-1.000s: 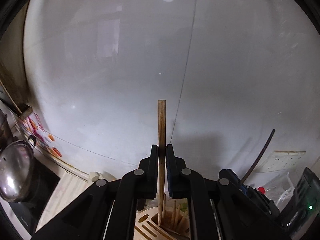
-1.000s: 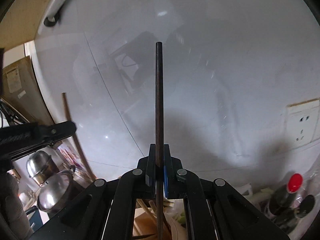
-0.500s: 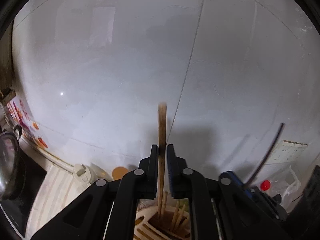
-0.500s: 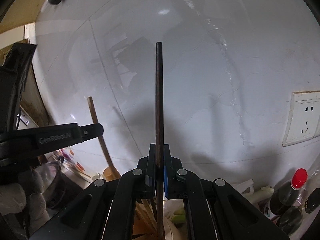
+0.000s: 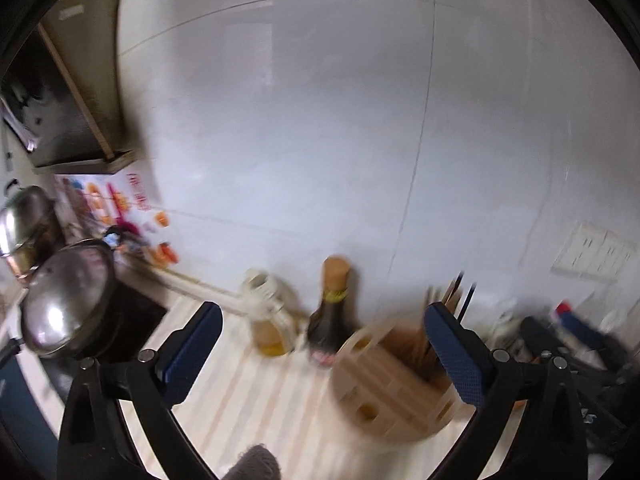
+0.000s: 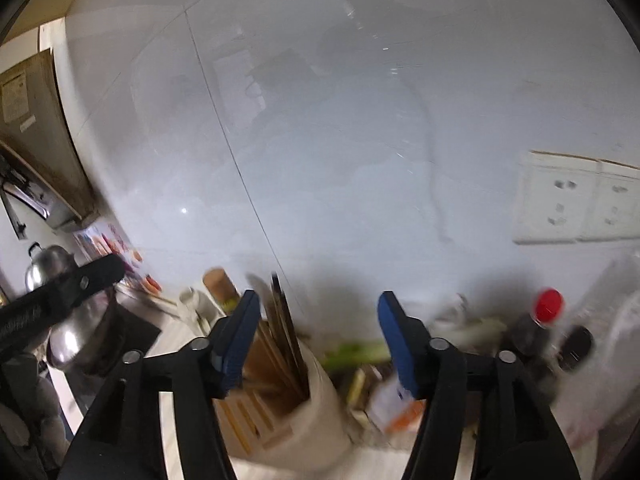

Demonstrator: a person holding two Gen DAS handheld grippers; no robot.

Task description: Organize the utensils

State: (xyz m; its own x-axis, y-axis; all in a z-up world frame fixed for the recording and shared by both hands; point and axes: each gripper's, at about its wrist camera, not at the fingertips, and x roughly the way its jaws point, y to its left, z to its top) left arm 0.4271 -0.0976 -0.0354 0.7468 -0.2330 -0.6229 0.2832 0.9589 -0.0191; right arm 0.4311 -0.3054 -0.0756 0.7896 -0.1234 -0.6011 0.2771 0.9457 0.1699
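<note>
A beige round utensil holder (image 5: 392, 380) stands on the striped counter, with several chopsticks (image 5: 452, 296) upright in its back slot. My left gripper (image 5: 320, 320) hangs in front of and above it, its jaws opening wide with nothing between them. In the right wrist view the same holder (image 6: 312, 408) sits low at centre left, with brown and dark chopsticks (image 6: 280, 320) leaning in it just beside the left finger. My right gripper (image 6: 318, 304) is also opening, and its pads hold nothing. A finger of the left gripper (image 6: 80, 284) reaches in from the left.
A dark sauce bottle (image 5: 332, 320) and an oil jar (image 5: 268, 320) stand left of the holder against the tiled wall. Steel pots (image 5: 68, 300) sit at far left. Green stalks (image 6: 356, 350), a red-capped bottle (image 6: 540, 320) and a wall socket (image 6: 576, 208) are at the right.
Both grippers let go of their chopsticks and spread open. The sticks now stand in the holder. The left gripper has drawn back and tipped down, so the counter and bottles show.
</note>
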